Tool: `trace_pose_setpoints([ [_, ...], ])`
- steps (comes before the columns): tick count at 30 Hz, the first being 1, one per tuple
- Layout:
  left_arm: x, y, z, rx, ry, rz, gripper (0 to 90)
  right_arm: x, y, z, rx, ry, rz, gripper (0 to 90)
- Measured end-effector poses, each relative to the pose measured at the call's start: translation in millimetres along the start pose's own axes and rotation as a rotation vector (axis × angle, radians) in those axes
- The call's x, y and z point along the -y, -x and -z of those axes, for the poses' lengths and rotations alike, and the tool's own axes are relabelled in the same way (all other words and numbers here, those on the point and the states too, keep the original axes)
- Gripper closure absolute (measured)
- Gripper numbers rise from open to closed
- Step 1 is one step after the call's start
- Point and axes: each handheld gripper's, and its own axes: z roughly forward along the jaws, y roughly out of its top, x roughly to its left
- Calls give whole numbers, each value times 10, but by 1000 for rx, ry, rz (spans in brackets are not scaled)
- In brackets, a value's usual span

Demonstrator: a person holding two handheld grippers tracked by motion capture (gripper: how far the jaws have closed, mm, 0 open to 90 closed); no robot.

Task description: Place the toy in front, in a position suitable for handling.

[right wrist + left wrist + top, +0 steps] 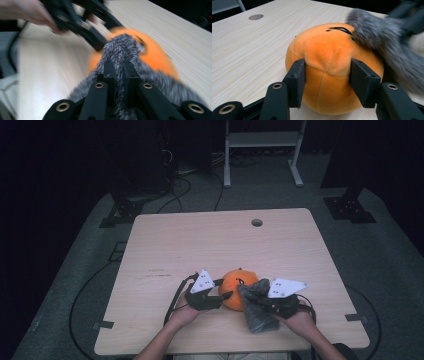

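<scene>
The left gripper (327, 75) pinches the round orange plush pumpkin toy (332, 67), one black pad pressed into each side of its soft body. The toy sits on the pale wooden table (200, 240), near the front edge and about midway between left and right. The right gripper (119, 72) is clamped tight on a fold of the shaggy grey cloth (120, 50), which lies against the toy's right side and top. In the high view the cloth (256, 307) hangs down toward the person's right hand (300, 320). A round hole (257, 222) lies at the table's far side.

Grey carpet (390, 245) (dim), white rack (262, 140)
</scene>
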Motion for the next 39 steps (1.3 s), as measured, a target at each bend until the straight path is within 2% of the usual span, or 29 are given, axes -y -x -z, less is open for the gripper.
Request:
trace_pose_setpoints([
  [2, 12, -26, 13, -2, -9, 1, 477, -38, -49, -77, 4, -26, 35, 829],
  [3, 26, -37, 16, 1, -5, 15, 476, -26, -41, -102, 7, -36, 43, 829],
  [6, 57, -60, 21, 9, -10, 25, 477, 79, 72, -64, 15, -39, -3, 830],
  [8, 65, -72, 14, 5, -13, 16, 478, 147, 157, 9, 41, -43, -36, 829],
  [10, 73, -88, 13, 9, -15, 22, 479, 185, 235, 70, 53, -25, -94, 829],
  [12, 68, -97, 36, 10, -17, 22, 470, 189, 262, 76, 55, -16, -111, 829],
  [13, 56, -98, 55, 13, -9, 18, 445, 177, 250, 46, 50, -24, -105, 829],
  [15, -1, -98, 125, 14, 59, 8, 369, 153, 215, -1, 51, -35, -83, 829],
  [16, -30, -95, 152, 18, 89, 13, 369, 137, 198, -20, 39, -29, -78, 829],
  [17, -53, -86, 149, 6, 91, 8, 390, 117, 176, -37, 27, -24, -76, 829],
  [19, -37, -73, 98, -11, 38, -18, 426, 78, 127, -74, 20, -21, -54, 829],
  [21, 17, -89, 73, 2, 24, 6, 444, 84, 124, -79, 18, -28, -49, 828],
  [24, 36, -106, 76, 5, -2, 21, 456, 175, 190, -37, 11, -33, -77, 829],
  [26, 43, -101, 81, 0, -23, 4, 460, 230, 224, -4, 24, -49, -87, 829],
  [29, 58, -110, 84, 3, -39, 10, 467, 285, 263, 61, 51, -65, -103, 829],
  [31, 70, -116, 78, 1, -46, 15, 471, 257, 260, 89, 54, -48, -112, 829],
  [35, 85, -127, 82, -4, -57, 15, 475, 101, 180, 53, 13, 9, -89, 828],
  [37, 109, -147, 98, 0, -58, 14, 476, 71, 159, 7, 6, 5, -71, 828],
  [39, 125, -158, 111, 8, -58, 21, 476, 117, 182, -12, 10, -13, -72, 828],
])
